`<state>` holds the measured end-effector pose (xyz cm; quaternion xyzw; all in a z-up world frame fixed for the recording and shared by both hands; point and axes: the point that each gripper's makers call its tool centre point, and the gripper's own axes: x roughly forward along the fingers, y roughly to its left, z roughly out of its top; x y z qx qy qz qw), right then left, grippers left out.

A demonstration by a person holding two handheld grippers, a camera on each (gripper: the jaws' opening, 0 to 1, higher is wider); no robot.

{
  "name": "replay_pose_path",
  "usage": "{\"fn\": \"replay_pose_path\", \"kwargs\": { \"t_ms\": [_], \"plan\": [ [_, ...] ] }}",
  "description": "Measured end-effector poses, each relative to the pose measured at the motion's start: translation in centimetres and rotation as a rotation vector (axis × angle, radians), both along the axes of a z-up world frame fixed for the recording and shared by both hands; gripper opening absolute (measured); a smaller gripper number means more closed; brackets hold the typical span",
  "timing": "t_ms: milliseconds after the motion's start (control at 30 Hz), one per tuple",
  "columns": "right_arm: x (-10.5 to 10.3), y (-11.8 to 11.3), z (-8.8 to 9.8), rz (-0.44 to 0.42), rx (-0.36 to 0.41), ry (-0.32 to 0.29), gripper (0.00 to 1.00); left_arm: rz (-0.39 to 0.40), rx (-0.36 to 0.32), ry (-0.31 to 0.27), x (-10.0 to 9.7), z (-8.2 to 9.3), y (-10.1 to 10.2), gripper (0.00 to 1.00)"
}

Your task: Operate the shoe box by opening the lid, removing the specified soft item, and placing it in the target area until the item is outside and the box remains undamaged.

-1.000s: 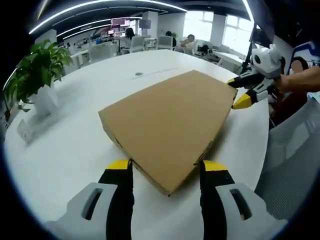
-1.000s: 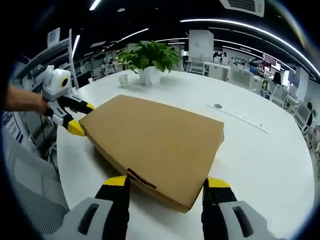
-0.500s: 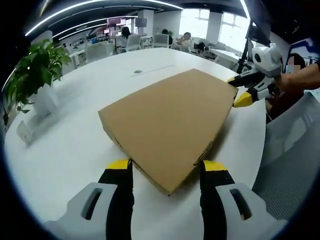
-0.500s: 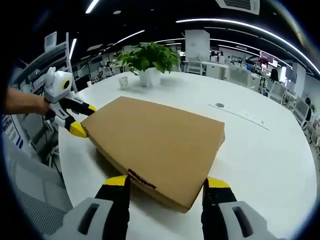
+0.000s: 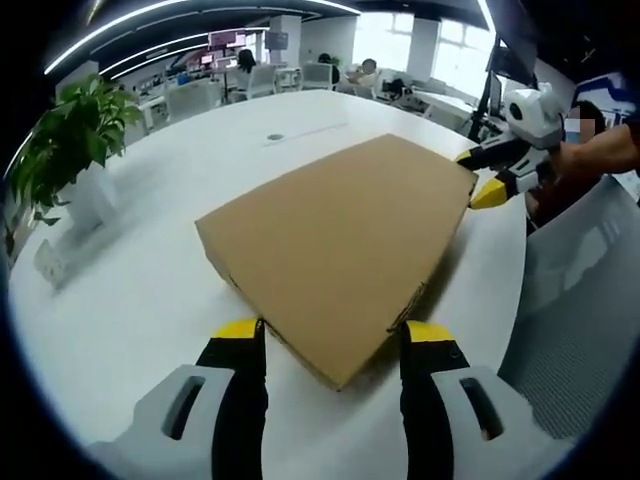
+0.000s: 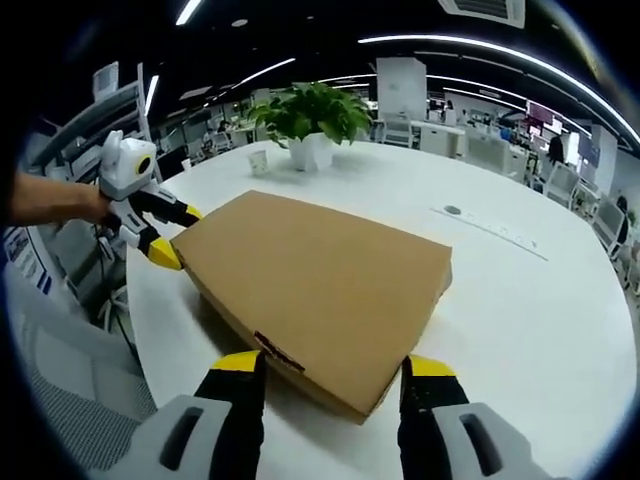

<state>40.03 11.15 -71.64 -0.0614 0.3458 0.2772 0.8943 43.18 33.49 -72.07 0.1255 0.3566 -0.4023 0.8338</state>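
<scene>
A flat brown cardboard shoe box (image 5: 335, 245) lies shut on the round white table (image 5: 150, 290). My left gripper (image 5: 335, 335) is open, with its yellow-tipped jaws either side of the box's near corner. In the left gripper view the right gripper (image 5: 487, 175) is at the box's far right corner, held by a hand. In the right gripper view the same box (image 6: 320, 285) fills the middle. My right gripper (image 6: 335, 365) is open and straddles its near corner. The left gripper (image 6: 172, 235) is open at the box's left corner. The lid is down and the contents are hidden.
A potted green plant (image 6: 312, 115) in a white pot stands on the table beyond the box, with a small white cup (image 6: 259, 160) beside it. A round cable port (image 5: 275, 137) sits mid-table. A grey mesh chair (image 5: 575, 320) is at the table edge. Office desks lie behind.
Both grippers stay open at their corners of the shut box. The right gripper view has shifted a little, so the box sits slightly nearer between its jaws.
</scene>
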Motion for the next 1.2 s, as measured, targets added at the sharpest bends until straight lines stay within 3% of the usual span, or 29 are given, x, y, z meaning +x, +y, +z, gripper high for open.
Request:
{"fn": "replay_pose_path", "kwargs": {
  "t_ms": [600, 733, 867, 1000, 1200],
  "plan": [
    [-1.8, 2.4, 0.1, 0.068, 0.021, -0.017, 0.51, -0.024, 0.008, 0.007, -0.9, 0.1, 2.4, 0.51],
    [-2.1, 2.2, 0.2, 0.108, 0.072, -0.073, 0.51, -0.009, 0.013, -0.023, -1.2, 0.2, 2.3, 0.53],
    [-1.8, 2.2, 0.2, 0.111, 0.078, -0.061, 0.52, 0.029, -0.013, -0.042, -1.4, 0.5, 1.9, 0.56],
    [-1.8, 2.0, 0.2, 0.115, 0.074, -0.077, 0.50, 0.058, -0.036, -0.059, -1.7, 0.7, 1.7, 0.57],
    [-1.8, 2.0, 0.1, 0.123, 0.042, -0.101, 0.49, 0.061, -0.009, -0.106, -2.1, 0.6, 1.7, 0.56]
  ]
}}
